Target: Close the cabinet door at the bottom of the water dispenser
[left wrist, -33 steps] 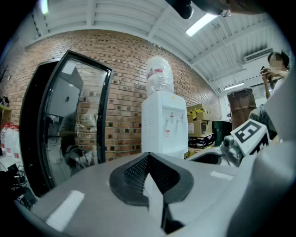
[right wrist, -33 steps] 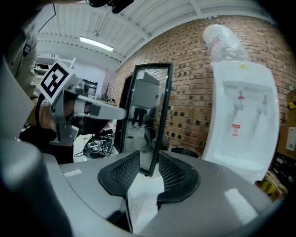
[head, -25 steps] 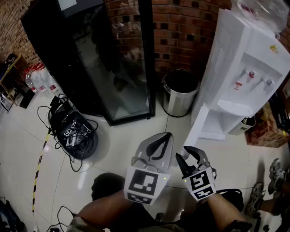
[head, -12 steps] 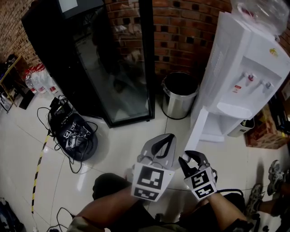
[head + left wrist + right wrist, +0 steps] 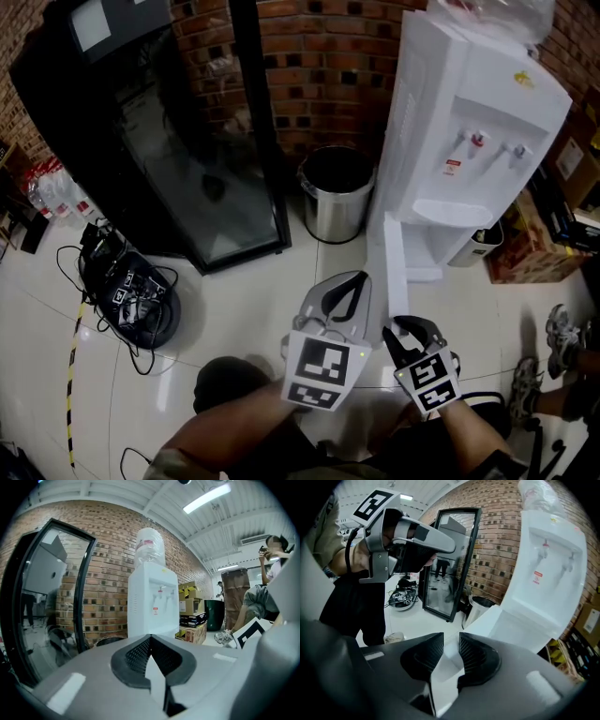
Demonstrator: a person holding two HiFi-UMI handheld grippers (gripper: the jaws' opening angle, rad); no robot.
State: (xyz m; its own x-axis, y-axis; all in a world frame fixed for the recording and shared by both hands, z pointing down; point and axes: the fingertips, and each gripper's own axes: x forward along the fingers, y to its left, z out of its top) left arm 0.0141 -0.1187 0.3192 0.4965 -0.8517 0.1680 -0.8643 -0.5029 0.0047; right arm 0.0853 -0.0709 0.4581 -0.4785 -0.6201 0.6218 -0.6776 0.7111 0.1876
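Observation:
The white water dispenser (image 5: 469,141) stands against the brick wall at the right. Its bottom cabinet door (image 5: 389,272) swings out towards me, seen nearly edge-on. My left gripper (image 5: 354,279) is shut and empty, with its tips just left of the door's lower end. My right gripper (image 5: 410,328) is lower and to the right, near the door's free edge. Its jaws are closing with a narrow gap and nothing is pressed between them. In the right gripper view the door (image 5: 511,625) lies just beyond the right gripper (image 5: 451,641). The left gripper view shows the dispenser (image 5: 152,602) ahead.
A steel waste bin (image 5: 335,192) stands left of the dispenser. Further left is a black glass-door fridge (image 5: 178,159). A bundle of cables (image 5: 127,291) lies on the floor at the left. Cardboard boxes (image 5: 525,244) and a person's shoes (image 5: 562,333) are at the right.
Both grippers have moved closer to the dispenser's open door, and the head view has shifted with them. The right gripper's jaws have narrowed.

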